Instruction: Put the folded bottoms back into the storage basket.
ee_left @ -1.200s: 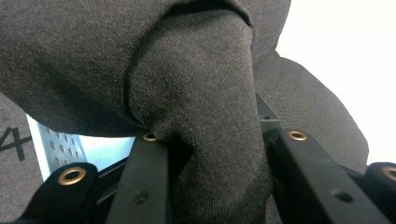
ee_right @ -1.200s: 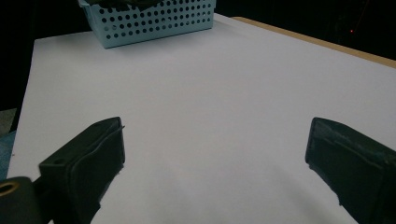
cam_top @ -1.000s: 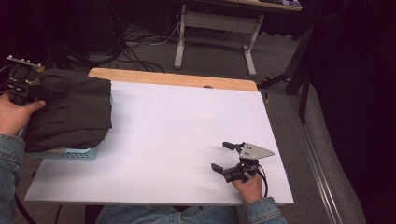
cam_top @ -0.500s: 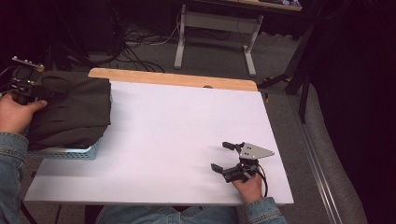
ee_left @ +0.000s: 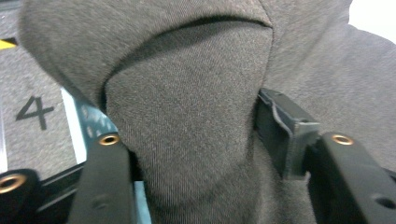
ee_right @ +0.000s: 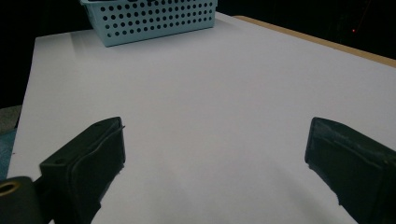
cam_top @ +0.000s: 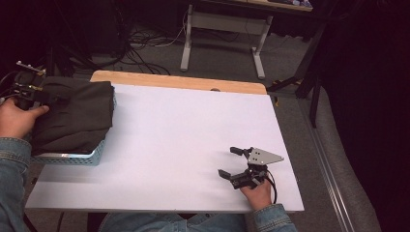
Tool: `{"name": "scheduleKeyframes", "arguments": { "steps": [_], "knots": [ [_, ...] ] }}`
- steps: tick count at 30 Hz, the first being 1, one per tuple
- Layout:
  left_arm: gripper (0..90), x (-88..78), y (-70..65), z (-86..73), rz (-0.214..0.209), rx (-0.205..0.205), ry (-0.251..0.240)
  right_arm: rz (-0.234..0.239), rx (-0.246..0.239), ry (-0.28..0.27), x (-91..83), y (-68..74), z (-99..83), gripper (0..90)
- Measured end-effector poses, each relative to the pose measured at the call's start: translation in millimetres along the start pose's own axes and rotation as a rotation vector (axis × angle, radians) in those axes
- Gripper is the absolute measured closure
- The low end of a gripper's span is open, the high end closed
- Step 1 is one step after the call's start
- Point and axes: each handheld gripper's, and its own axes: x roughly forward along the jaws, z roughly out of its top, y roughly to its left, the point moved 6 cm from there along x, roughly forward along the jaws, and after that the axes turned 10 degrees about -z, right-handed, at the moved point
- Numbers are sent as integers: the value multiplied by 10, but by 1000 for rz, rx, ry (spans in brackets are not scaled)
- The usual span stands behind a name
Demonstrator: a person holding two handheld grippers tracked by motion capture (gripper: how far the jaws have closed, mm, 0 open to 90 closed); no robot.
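Cloth [cam_top: 72,116]: dark grey, heaped in the blue basket [cam_top: 99,153] at the frame's left edge. Left gripper [ee_left: 196,154]: jaws just been opening, a fold of cloth between them, one pad clear of it. Right gripper [cam_top: 232,162]: lower right on the white table [cam_top: 179,140], jaws wide apart, holding nothing.

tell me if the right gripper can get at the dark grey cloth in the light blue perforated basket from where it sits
Probably yes. The right gripper rests open, and bare white table lies between it and the dark grey cloth heaped over the light blue perforated basket; only the left gripper is at the cloth.
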Motion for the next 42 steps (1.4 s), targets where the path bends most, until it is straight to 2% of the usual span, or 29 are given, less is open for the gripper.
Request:
{"name": "scheduleKeyframes", "arguments": {
  "steps": [3,5,8,11,12,16,18,19,20,23,24,25,26,27,28,30,31,32,33,35,37,39,42],
  "knots": [
    [391,18,54,-24,38,-21,11,4,0,2,6,2,2,54],
    [301,25,123,-56,74,-52,25,3,0,4,9,3,2,54],
    [196,-1,191,-82,86,-82,16,3,1,4,14,5,3,54],
    [177,-51,206,-84,105,-92,-8,3,-1,4,15,7,4,54],
    [178,-85,200,-77,88,-96,-26,3,-1,4,16,7,4,54],
    [191,-130,154,-67,88,-94,-47,3,-1,4,16,7,4,54],
    [255,-148,104,-51,73,-87,-62,2,0,4,15,6,4,54],
    [272,-155,70,-39,62,-79,-71,2,0,5,16,6,3,54],
    [289,-161,-8,-11,40,-52,-80,2,1,6,17,6,3,54],
    [339,-160,-146,26,14,-16,-90,2,1,4,15,5,4,54],
    [352,-160,-146,26,14,-16,-90,2,1,4,15,5,4,54],
    [352,-156,-194,34,10,-3,-89,2,2,4,14,4,3,54],
    [368,-150,-291,43,-4,29,-85,2,2,4,13,4,4,54],
    [380,-150,-291,43,-4,29,-85,2,2,4,13,4,4,54],
    [394,-147,-393,50,-21,55,-85,2,1,4,14,4,4,54],
    [426,-141,-497,55,-40,73,-84,2,1,3,14,4,4,54],
    [438,-141,-497,55,-40,73,-84,2,1,3,14,4,4,54],
    [451,-132,-604,57,-65,100,-79,2,1,3,14,4,4,54],
    [464,-120,-659,55,-77,110,-76,2,1,3,13,5,4,54],
    [496,-107,-709,50,-90,122,-68,2,0,3,13,5,4,54],
    [526,-57,-857,23,-130,149,-40,3,1,4,14,5,4,54],
    [541,-46,-895,14,-135,160,-32,3,1,3,14,6,4,54],
    [619,2,-1055,-30,-172,190,-14,3,-1,4,14,6,4,54]
  ]
}}
